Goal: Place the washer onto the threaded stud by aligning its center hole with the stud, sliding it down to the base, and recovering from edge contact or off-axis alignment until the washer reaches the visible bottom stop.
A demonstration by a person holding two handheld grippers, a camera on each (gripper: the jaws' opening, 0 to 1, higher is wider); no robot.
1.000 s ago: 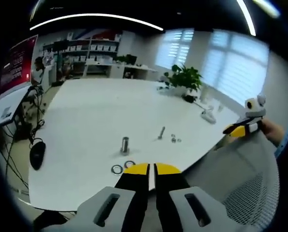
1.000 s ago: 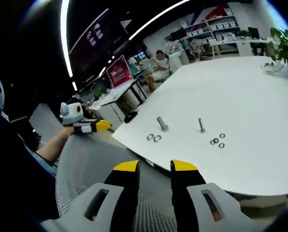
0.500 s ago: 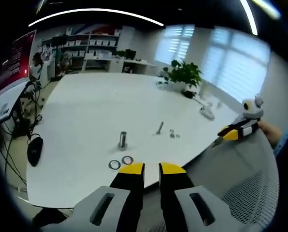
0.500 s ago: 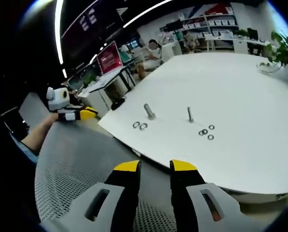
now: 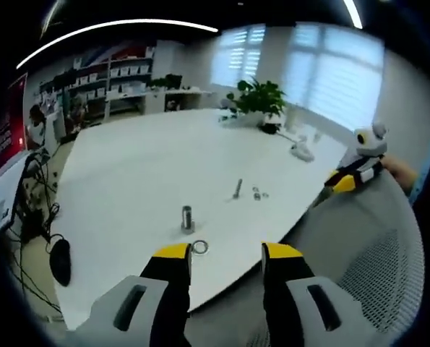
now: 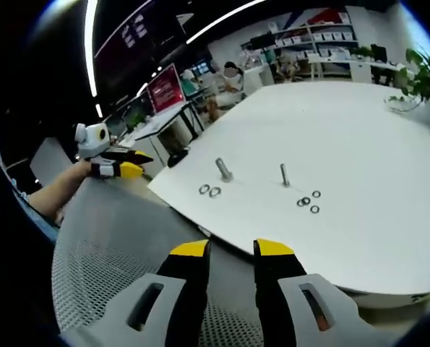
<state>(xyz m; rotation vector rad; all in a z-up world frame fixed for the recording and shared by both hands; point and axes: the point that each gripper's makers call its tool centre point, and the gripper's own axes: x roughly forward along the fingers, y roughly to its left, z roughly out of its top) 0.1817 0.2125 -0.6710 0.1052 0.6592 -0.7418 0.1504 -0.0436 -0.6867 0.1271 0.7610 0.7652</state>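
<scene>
Left gripper (image 5: 228,254): yellow-tipped black jaws on grey moulded bodies, spread wide, nothing between them. It hangs over the near edge of a smooth white table (image 5: 128,181), above a grey mesh chair back (image 5: 373,253).

Right gripper (image 6: 231,250): same construction, jaws parted by a narrow gap, empty, held over the mesh chair back with the table edge ahead.

Large threaded stud (image 5: 187,218): short, thick, metallic cylinder standing upright on its head near the table edge. In the left gripper view, one large washer (image 5: 199,247), a flat bright ring, lies flat just beside it on the near side. The right gripper view shows this large stud (image 6: 222,170) with two ring washers (image 6: 209,191) lying side by side close to it.

Slim stud (image 6: 284,174): thinner, also upright, set apart from the large one. Three small washers (image 6: 308,202) lie flat in a loose cluster near its base.

A potted plant (image 5: 256,101) with green leaves stands at the far end of the table.
</scene>
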